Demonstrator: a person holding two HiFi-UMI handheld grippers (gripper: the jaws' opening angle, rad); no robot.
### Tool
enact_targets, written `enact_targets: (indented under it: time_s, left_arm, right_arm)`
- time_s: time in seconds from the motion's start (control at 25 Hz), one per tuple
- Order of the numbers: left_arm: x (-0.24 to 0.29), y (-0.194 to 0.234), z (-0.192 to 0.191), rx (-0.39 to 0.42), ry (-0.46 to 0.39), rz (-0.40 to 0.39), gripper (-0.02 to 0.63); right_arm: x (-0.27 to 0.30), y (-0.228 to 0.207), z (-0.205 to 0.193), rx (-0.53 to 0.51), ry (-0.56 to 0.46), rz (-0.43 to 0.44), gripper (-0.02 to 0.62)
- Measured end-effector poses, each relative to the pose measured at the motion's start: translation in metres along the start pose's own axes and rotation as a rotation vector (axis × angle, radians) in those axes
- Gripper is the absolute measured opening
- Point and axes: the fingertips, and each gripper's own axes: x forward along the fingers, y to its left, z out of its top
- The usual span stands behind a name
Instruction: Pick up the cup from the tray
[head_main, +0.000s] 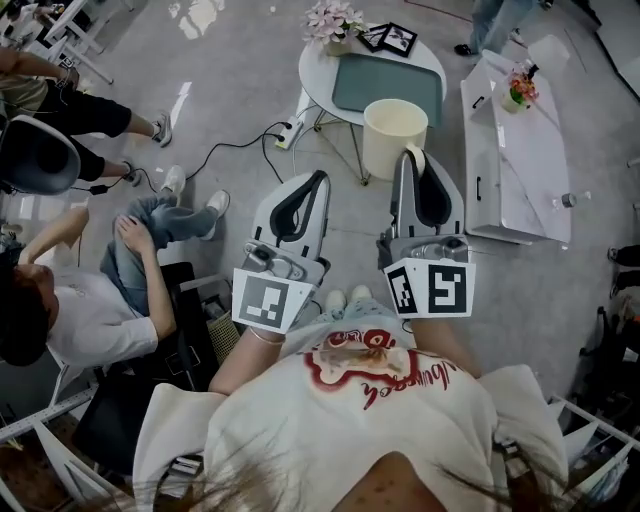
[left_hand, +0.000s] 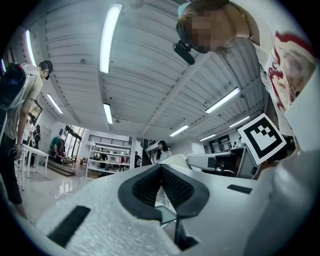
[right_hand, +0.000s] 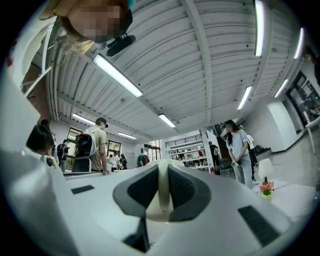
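Observation:
A cream cup (head_main: 393, 133) hangs in the air in front of the round white table (head_main: 320, 72), above the floor. My right gripper (head_main: 412, 156) is shut on its rim; in the right gripper view the cup's cream wall (right_hand: 163, 192) stands pinched between the two dark pads. The grey-green tray (head_main: 385, 82) lies on that table with nothing standing on it. To the left of the cup my left gripper (head_main: 318, 180) is raised at about the same height. Its jaws meet at the tips (left_hand: 161, 168) with nothing between them.
Flowers (head_main: 334, 22) and picture frames (head_main: 391, 38) stand at the table's far edge. A long white bench (head_main: 520, 170) with a small flower pot (head_main: 518, 92) is at the right. A seated person (head_main: 120, 260) is at the left. A power strip and cable (head_main: 285, 133) lie on the floor.

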Motion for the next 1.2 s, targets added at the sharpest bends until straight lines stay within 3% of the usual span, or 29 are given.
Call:
enact_targets:
  time_s: [0.6, 1.2]
  left_arm:
    - [-0.004, -0.057, 0.020, 0.006, -0.021, -0.066, 0.012]
    - [0.002, -0.068, 0.028, 0.009, -0.029, -0.061, 0.012]
  right_arm:
    - [-0.043, -0.010, 0.030, -0.008, -0.018, 0.015, 0.054]
    - [-0.048, -0.012, 0.035, 0.009, -0.024, 0.045, 0.054]
